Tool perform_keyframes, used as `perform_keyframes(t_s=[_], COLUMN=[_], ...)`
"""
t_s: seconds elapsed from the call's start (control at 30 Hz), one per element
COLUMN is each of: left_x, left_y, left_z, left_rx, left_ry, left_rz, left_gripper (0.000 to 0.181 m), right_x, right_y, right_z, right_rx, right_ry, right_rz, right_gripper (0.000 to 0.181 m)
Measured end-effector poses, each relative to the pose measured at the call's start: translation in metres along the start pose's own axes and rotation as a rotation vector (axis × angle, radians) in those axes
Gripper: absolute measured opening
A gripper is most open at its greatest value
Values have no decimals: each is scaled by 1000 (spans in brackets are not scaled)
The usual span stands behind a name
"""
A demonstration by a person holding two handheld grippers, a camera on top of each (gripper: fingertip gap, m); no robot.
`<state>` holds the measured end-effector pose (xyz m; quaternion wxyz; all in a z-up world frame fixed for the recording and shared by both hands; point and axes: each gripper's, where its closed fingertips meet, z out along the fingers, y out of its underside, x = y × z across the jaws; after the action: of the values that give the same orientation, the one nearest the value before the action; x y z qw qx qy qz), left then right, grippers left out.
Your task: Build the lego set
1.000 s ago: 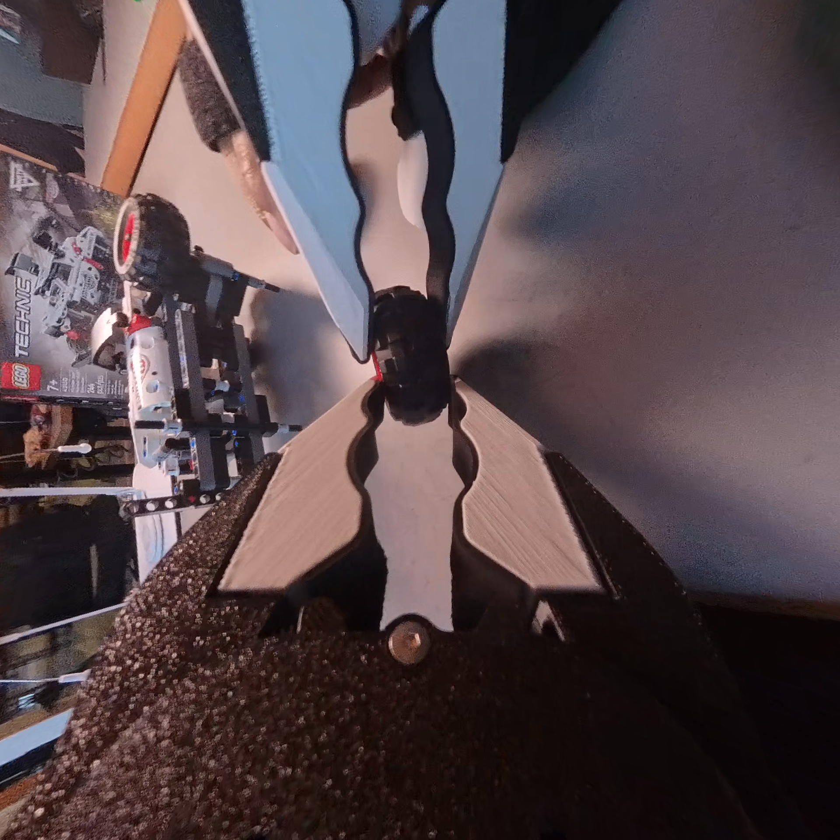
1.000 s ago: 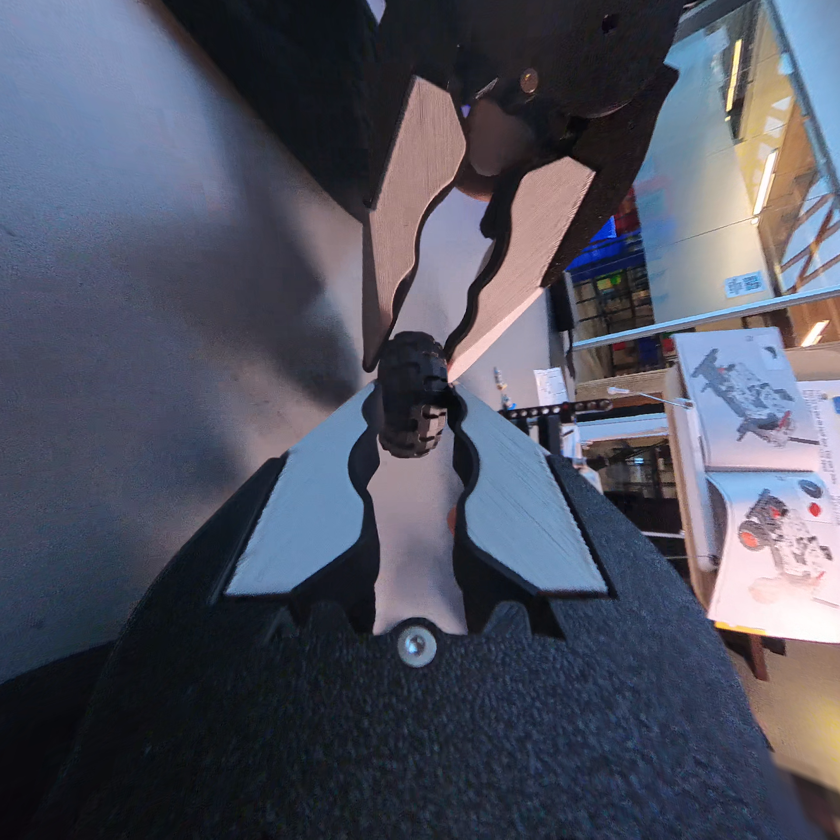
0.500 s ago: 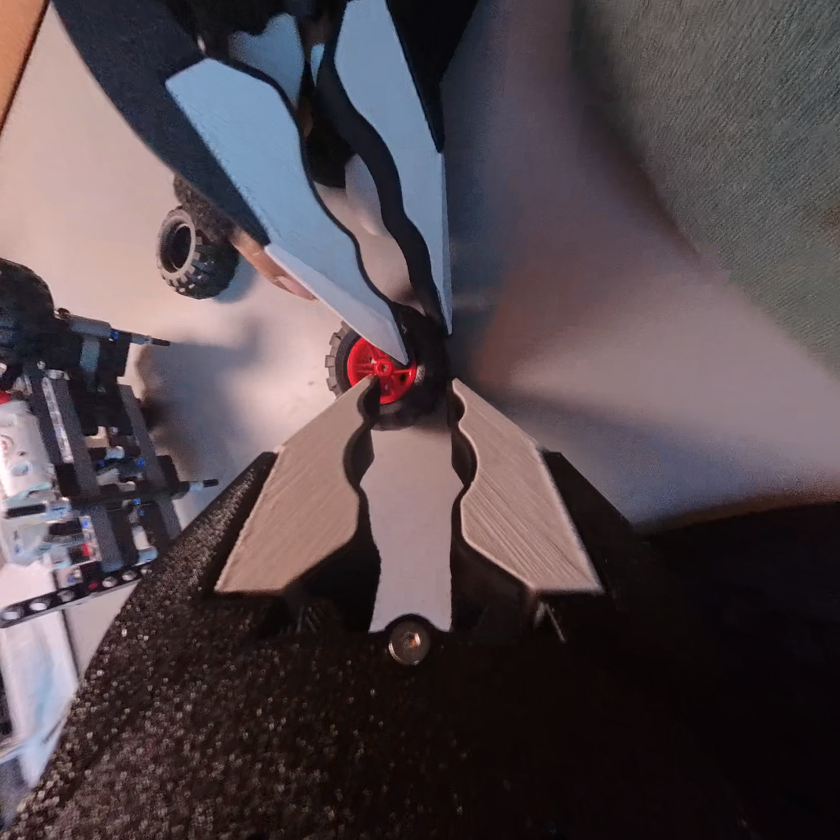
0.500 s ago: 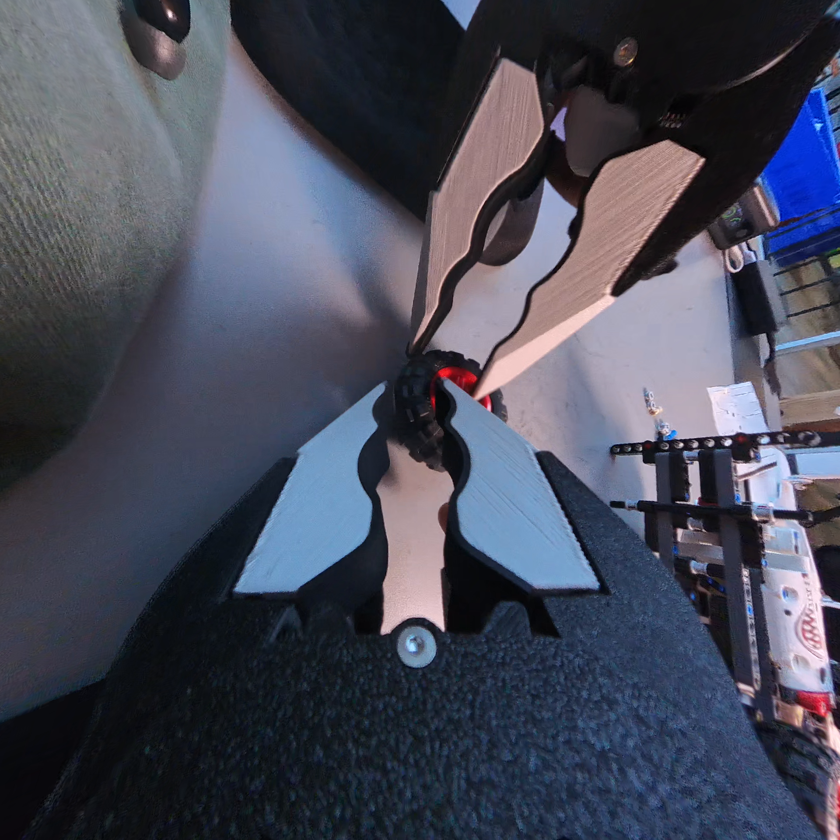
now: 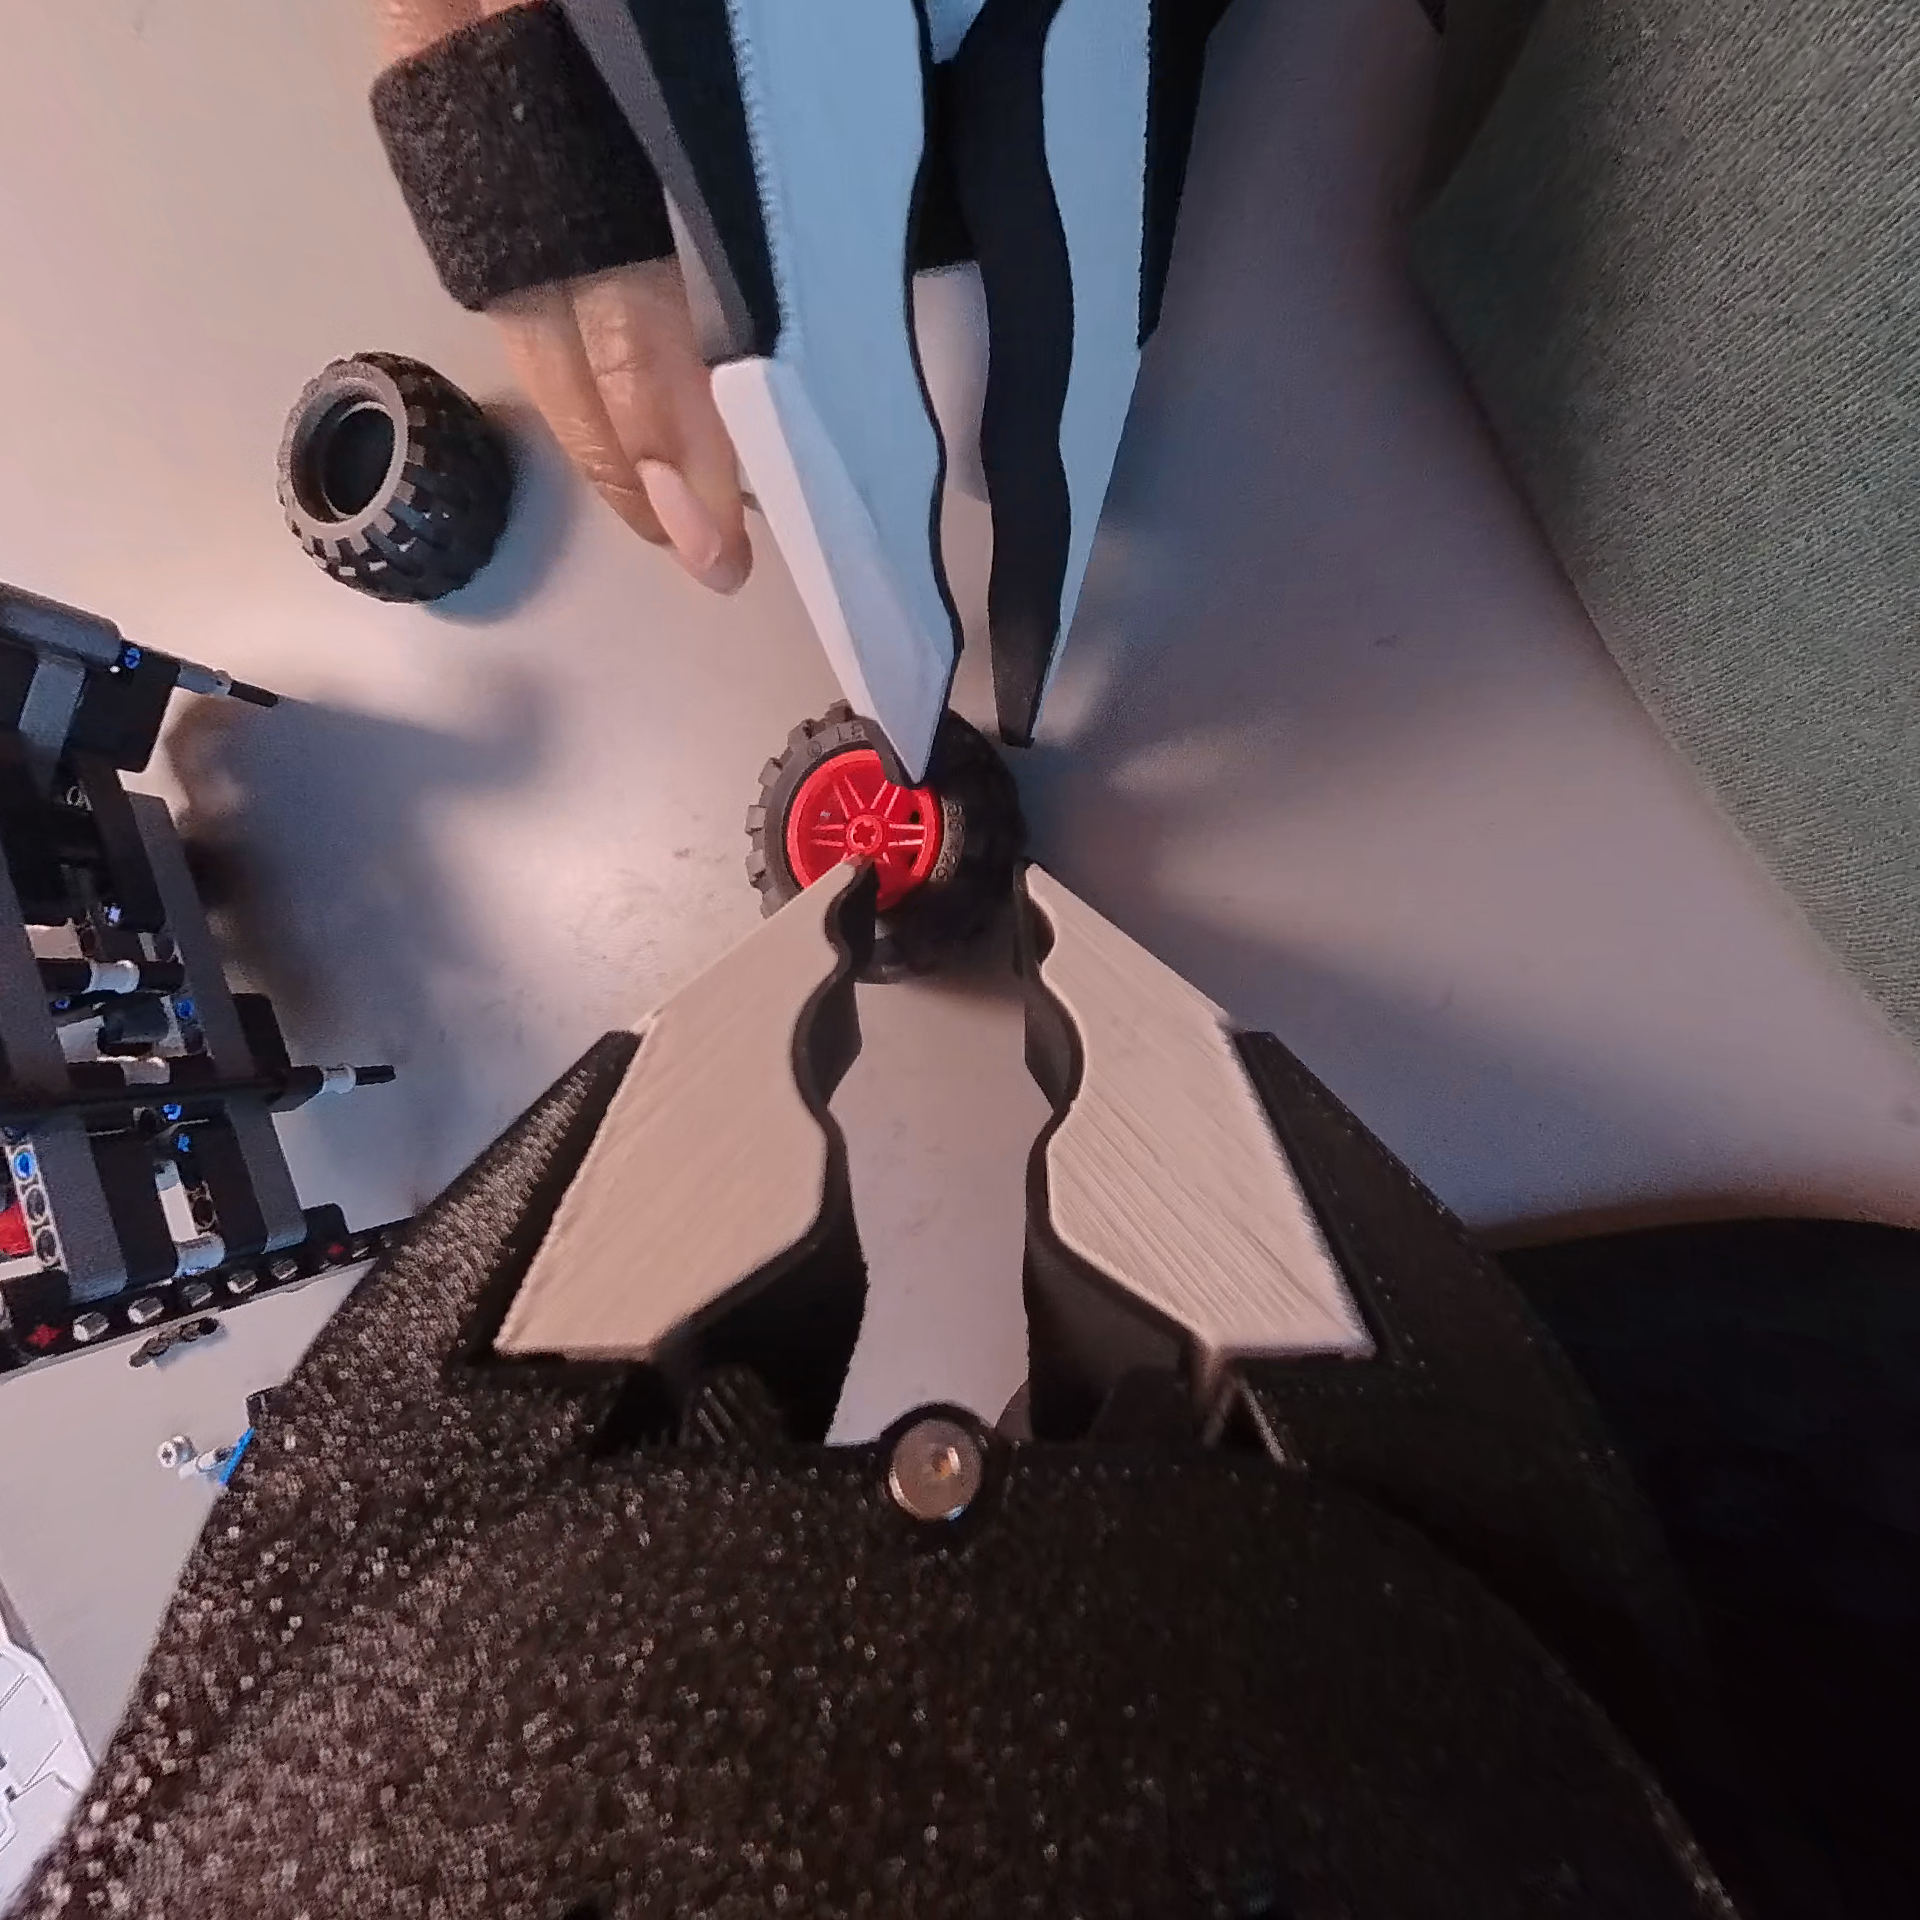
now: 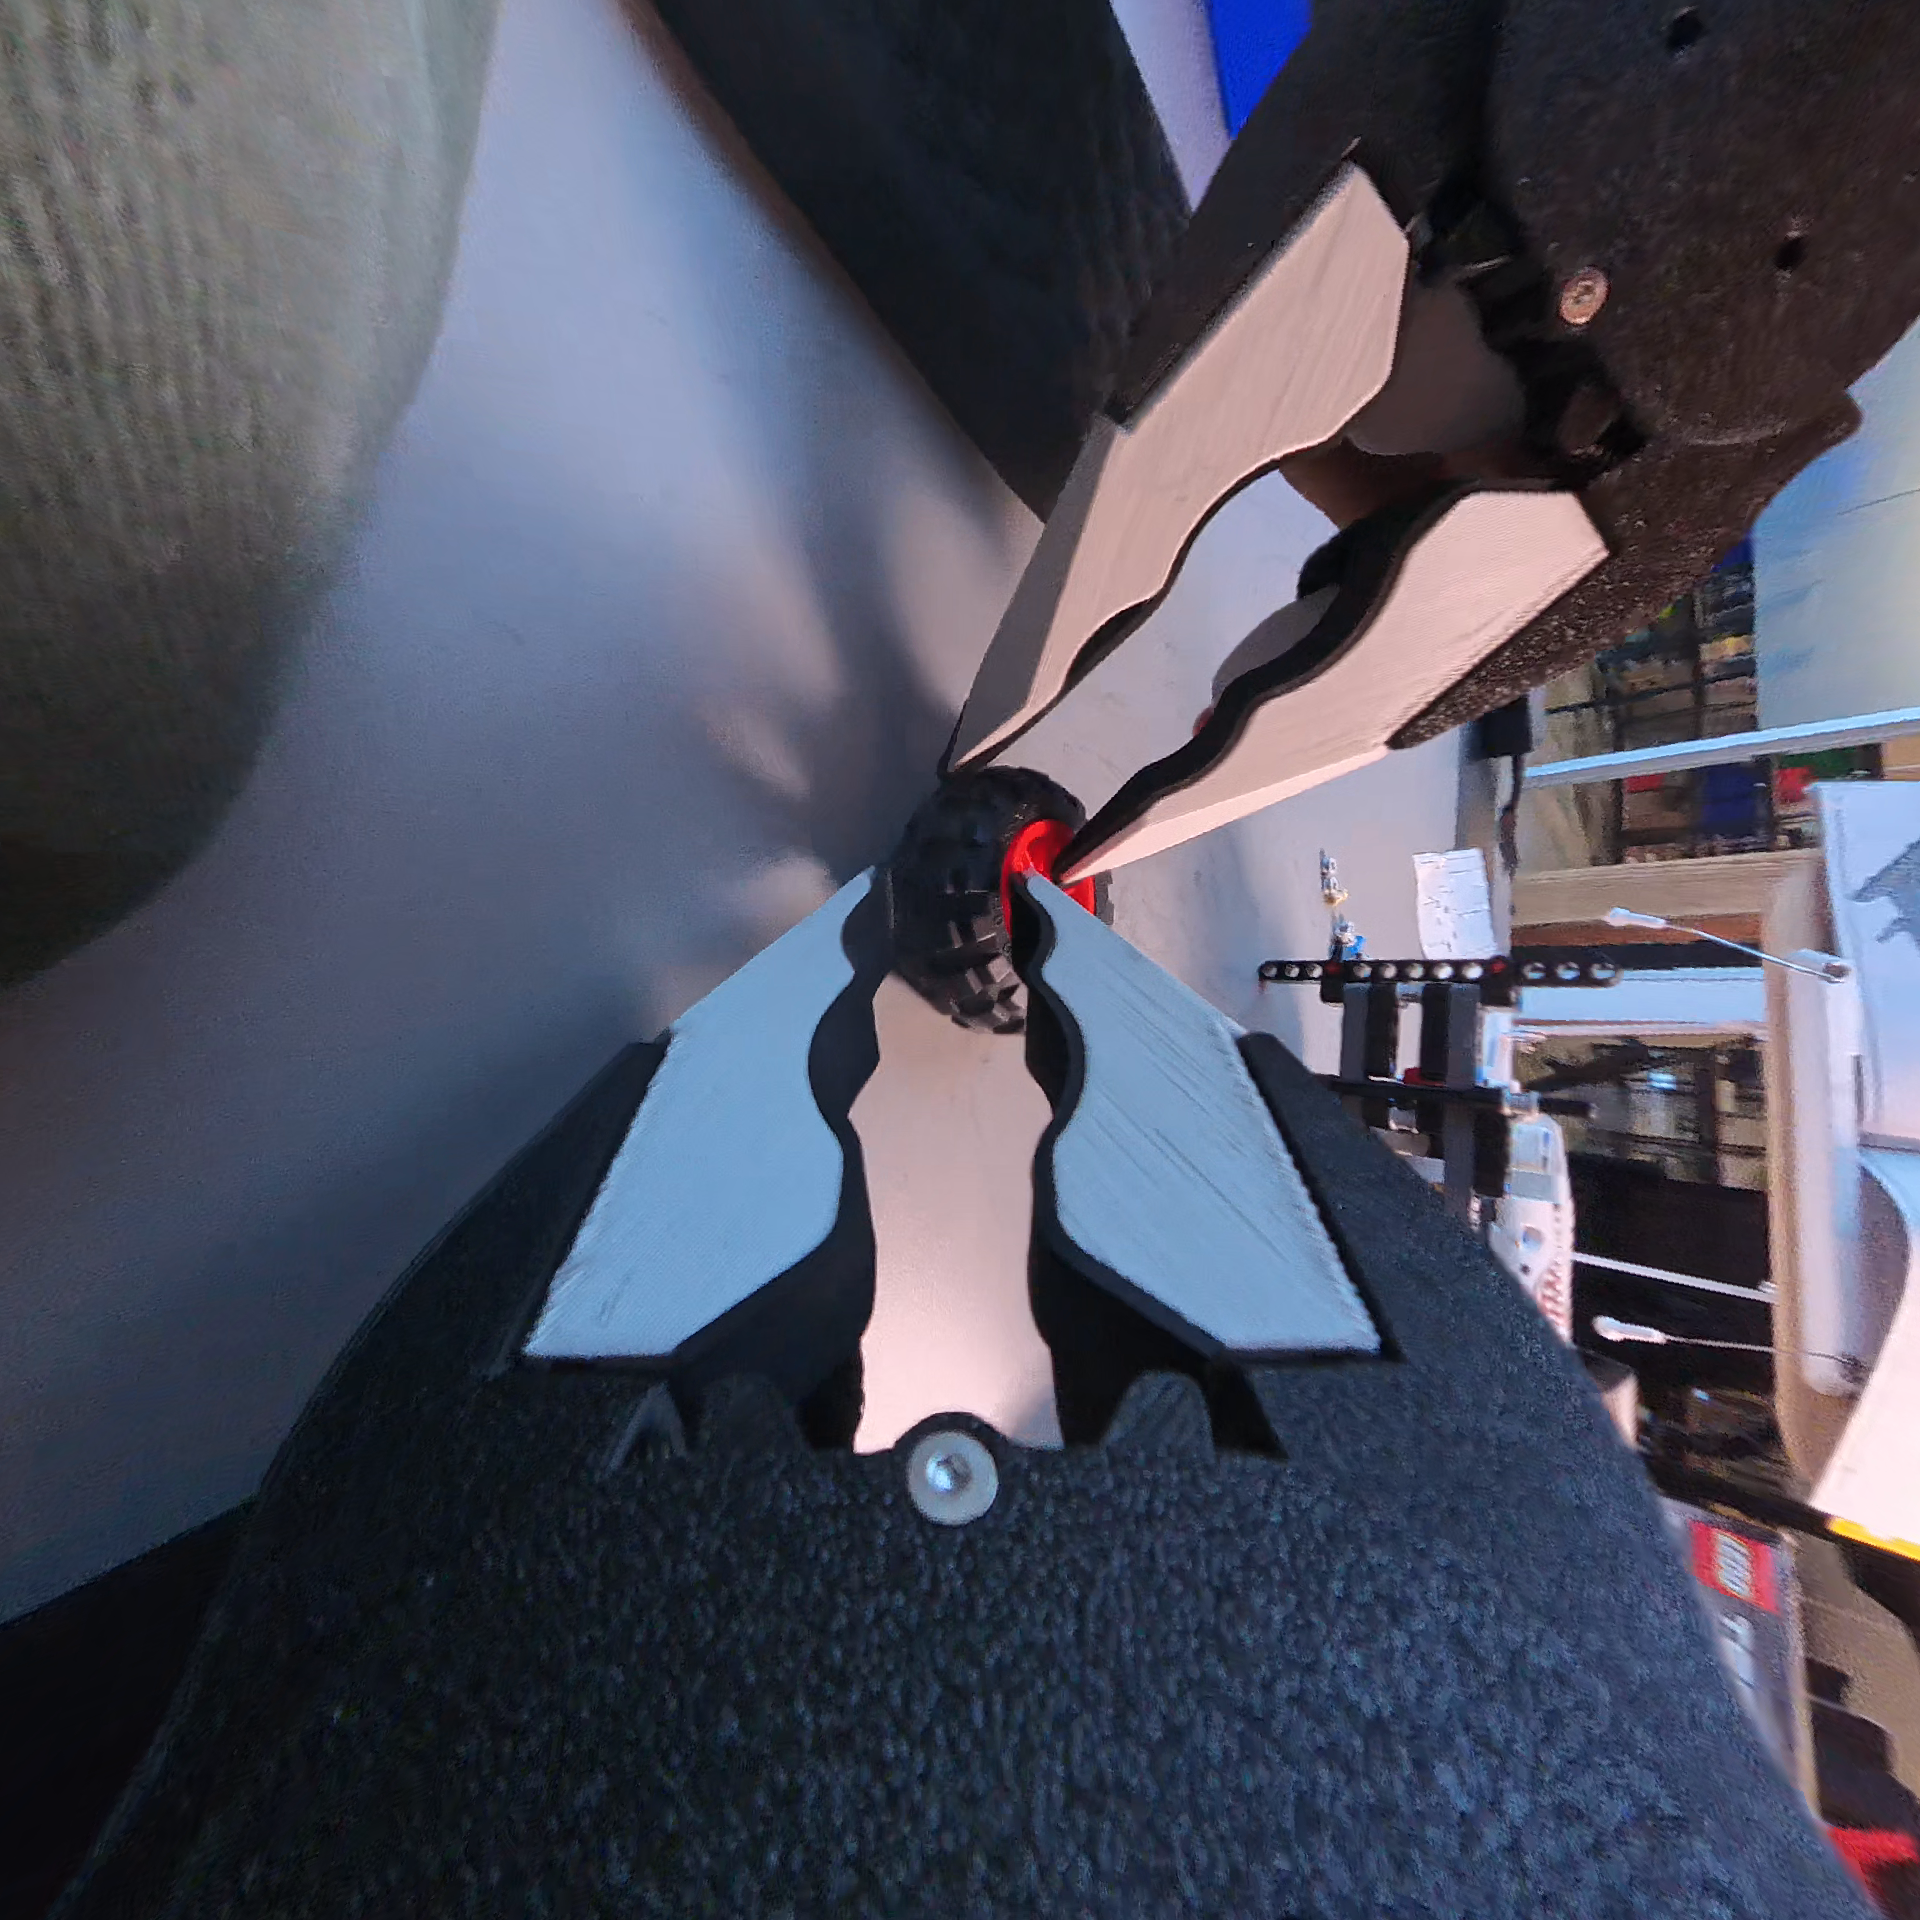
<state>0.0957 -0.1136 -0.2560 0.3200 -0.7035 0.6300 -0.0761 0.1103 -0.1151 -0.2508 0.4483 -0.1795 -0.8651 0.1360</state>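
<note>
Your left gripper and your right gripper meet at one small wheel, a black knobby rubber tyre on a red plastic hub. It sits in the middle of both pictures, just above the plain white table top.

In the left wrist view, your left gripper's two grey fingers are closed on the wheel from below, one on each side. One tip touches the red hub. Your right gripper comes down from the top of the frame, and its two pale pointed fingers pinch the top edge of the same wheel.

In the right wrist view, your right fingers squeeze the wheel from below. Your left gripper reaches in from the upper right, with one tip on the red hub and one on the black tyre.

A second black rubber tyre with no hub lies on the table at the upper left of the left wrist view, well apart from the wheel. Your bare fingers show beside the right gripper, near that tyre.

The half-built black, grey and white lego truck frame stands at the left edge of that view. The same frame shows at the right of the right wrist view.
</note>
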Motion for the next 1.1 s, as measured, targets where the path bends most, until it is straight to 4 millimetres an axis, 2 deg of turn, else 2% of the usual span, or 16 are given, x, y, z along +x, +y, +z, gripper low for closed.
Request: perform_keyframes(t_s=[0.17,0.3,0.4,0.5,0.6,0.8,1.1], left_x=[0,1,1,1,1,4,3], left_y=[0,1,2,3,3,1,0], left_z=[0,1,2,3,4,4,4], left_rx=[-27,-73,-124,-164,-183,-72,32], left_ry=[-3,-47,-77,-83,-60,-21,25], left_rz=[17,61,94,104,103,64,11], left_gripper=[24,24,24,24,24,23,22], right_x=[0,1,0,0,-1,-6,-2], right_y=[1,2,2,3,2,-3,-6], right_z=[6,8,9,8,8,6,8], right_rx=[-67,-102,-138,-201,-200,-162,-158], right_ry=[86,82,23,-37,-144,-343,-518], right_rz=[-75,-33,92,125,229,327,417], right_gripper=[25,24,24,23,21,20,11])
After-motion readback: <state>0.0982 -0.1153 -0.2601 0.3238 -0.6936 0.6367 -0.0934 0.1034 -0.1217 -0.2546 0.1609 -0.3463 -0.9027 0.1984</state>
